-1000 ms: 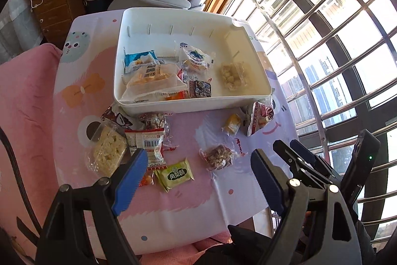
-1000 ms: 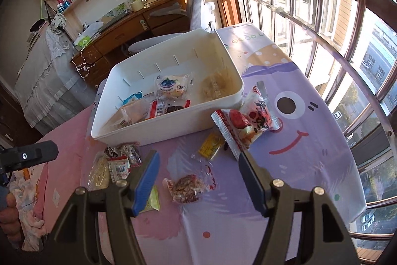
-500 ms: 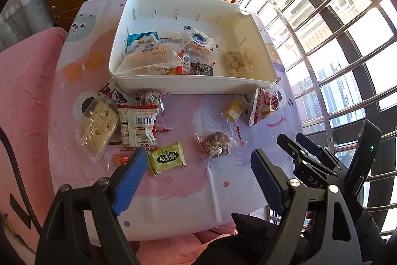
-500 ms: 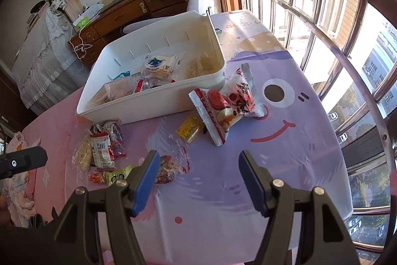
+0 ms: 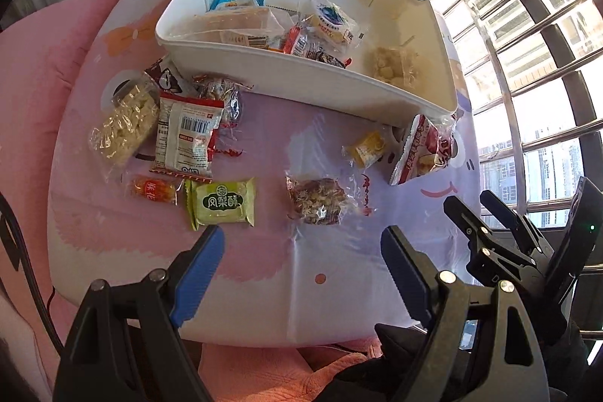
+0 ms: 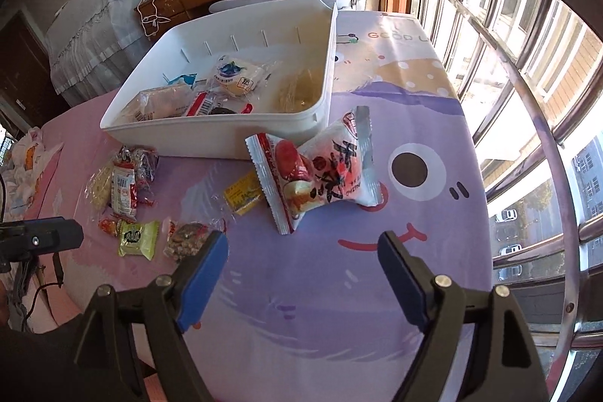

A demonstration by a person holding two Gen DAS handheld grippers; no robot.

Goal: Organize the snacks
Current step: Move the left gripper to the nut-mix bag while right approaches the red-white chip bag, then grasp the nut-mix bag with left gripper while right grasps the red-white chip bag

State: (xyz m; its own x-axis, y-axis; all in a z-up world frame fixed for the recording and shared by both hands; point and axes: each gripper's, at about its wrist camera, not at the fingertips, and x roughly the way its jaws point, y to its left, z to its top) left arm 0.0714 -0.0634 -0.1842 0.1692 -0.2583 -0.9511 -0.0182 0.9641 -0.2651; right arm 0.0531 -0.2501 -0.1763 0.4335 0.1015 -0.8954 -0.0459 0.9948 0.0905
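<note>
snacks lie partly sorted: several packets already sit in the white bin (image 5: 309, 89), the rest loose on the patterned tablecloth (image 5: 264, 251) in front of it. loose items: green pastry packet (image 5: 222, 202), clear nut bar (image 5: 318, 200), small yellow candy (image 5: 367, 147), big red-and-white packet (image 6: 320, 172) touching the bin's near corner, and a cluster at the left with a barcode pouch (image 5: 186, 138).

left gripper (image 5: 301, 262): jaws wide apart, nothing between them, hovering over the near edge of the cloth, between green packet and nut bar. right gripper (image 6: 301, 262): jaws opening, empty, aimed at the red-and-white packet.

step in hand, as judged: approach for a pick. advice: one packet per gripper; straddle the packet's short side, come down steeply until the pads nearly meet the cloth, close on the filled body, not the crinkly seal. the red-and-white packet leans on the bin wall, so come at it from the free side. nut bar wrapper is slippery film; centre the grip.

versus a second ago: both cameras sit lower and nearer the loose snacks, views rolled, bin now skewed in frame. right jaws wider than then. no packet has shifted.
</note>
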